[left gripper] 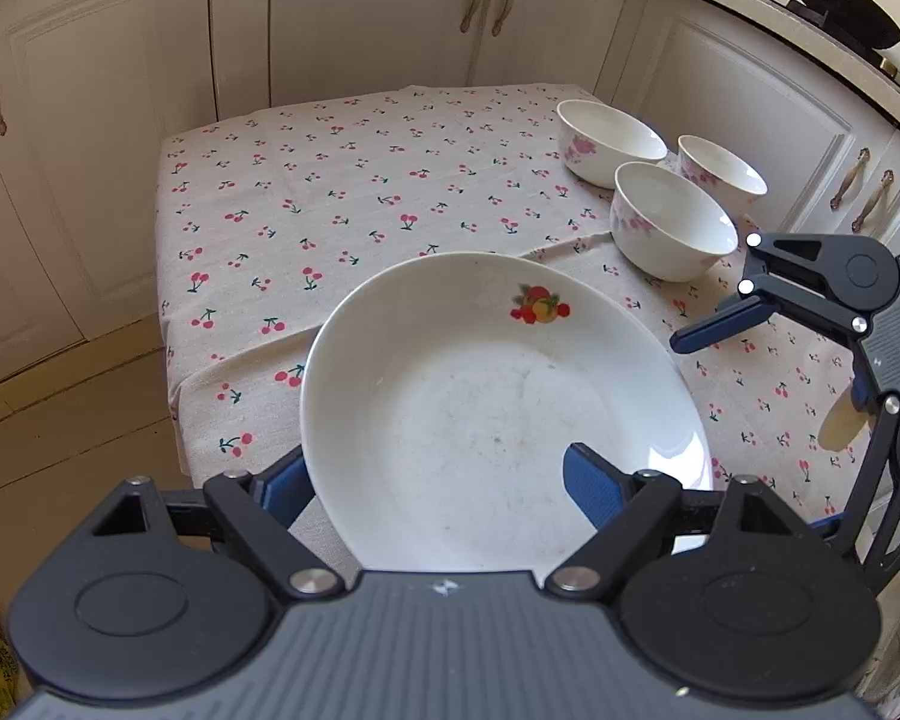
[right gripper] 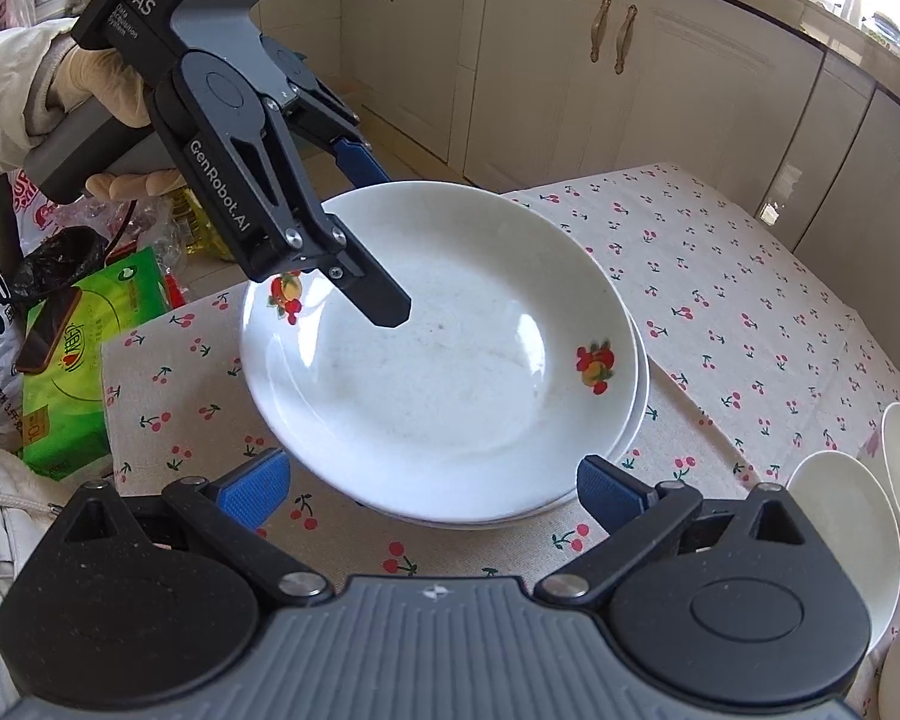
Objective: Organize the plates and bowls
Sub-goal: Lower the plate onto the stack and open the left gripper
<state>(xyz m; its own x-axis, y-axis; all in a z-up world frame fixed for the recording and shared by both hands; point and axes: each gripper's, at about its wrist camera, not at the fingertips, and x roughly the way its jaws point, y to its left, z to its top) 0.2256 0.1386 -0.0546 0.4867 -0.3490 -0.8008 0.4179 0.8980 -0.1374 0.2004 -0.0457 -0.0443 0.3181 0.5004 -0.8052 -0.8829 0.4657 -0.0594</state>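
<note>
- Your left gripper (left gripper: 444, 480) stands about half open astride the near rim of the top plate (left gripper: 492, 414): one blue pad sits outside and below the rim, the other hangs over the plate's well. Whether either pad touches the china, you cannot tell from these views.
- The right wrist view shows that same left gripper (right gripper: 378, 240) reaching down over the far-left rim of the plate, with your gloved hand (right gripper: 99, 90) wrapped round its grey handle.
- The top plate (right gripper: 444, 354) is a deep, round, white dish with a glossy glaze, faint scuffs and specks in its well, and two small prints of red and yellow fruit on opposite sides of the rim.
- It rests on a second white plate (right gripper: 641, 384), whose edge peeks out along the right and near sides; the stack lies at the near-left part of the table.
- Your right gripper (right gripper: 432, 492) holds nothing; its blue pads are spread wide just short of the stack's near edge, above the cloth.
- Three white bowls (left gripper: 669, 222) with pink blossom prints stand upright in a tight cluster at the far right of the table, well apart from the plates.
- The tablecloth (left gripper: 342, 192) is cream with a scatter of small red cherries.
</note>
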